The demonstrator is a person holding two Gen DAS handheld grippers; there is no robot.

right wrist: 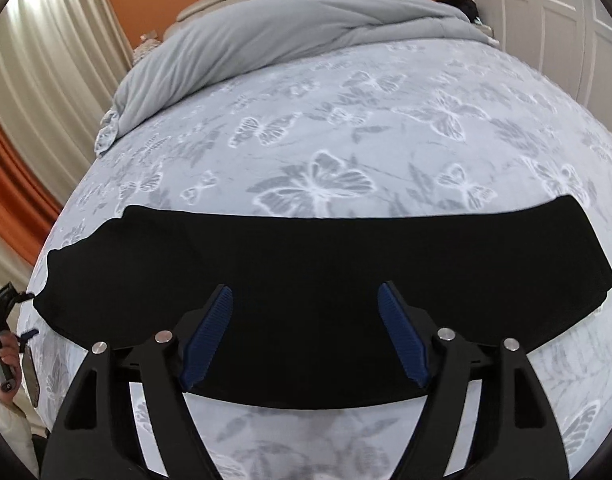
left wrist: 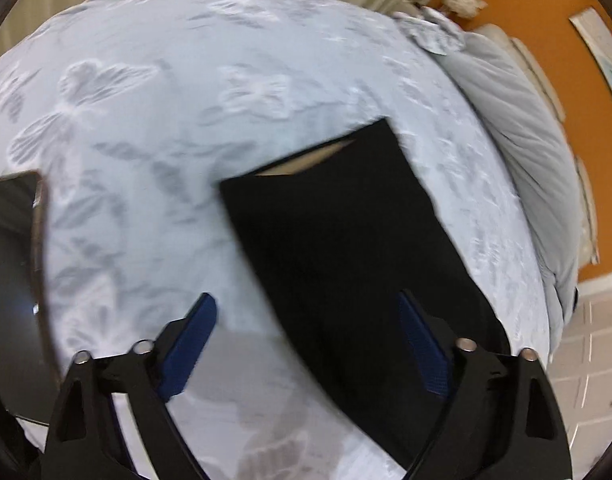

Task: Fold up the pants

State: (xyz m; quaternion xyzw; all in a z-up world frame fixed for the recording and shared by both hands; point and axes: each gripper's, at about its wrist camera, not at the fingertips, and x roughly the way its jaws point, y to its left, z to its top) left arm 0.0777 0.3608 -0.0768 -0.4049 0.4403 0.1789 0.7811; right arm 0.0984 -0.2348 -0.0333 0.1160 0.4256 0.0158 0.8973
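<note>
We hold both grippers, left and right, wide and empty over the pants, whose length lies crosswise under the right one.

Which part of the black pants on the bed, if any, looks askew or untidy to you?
The black pants lie flat on the butterfly-print bedspread, mostly neat. In the left wrist view one end gapes: the top layer lifts, baring a tan inner lining. In the right wrist view the left end is ragged and stepped, layers not aligned. Both grippers hover open, holding nothing.
</note>
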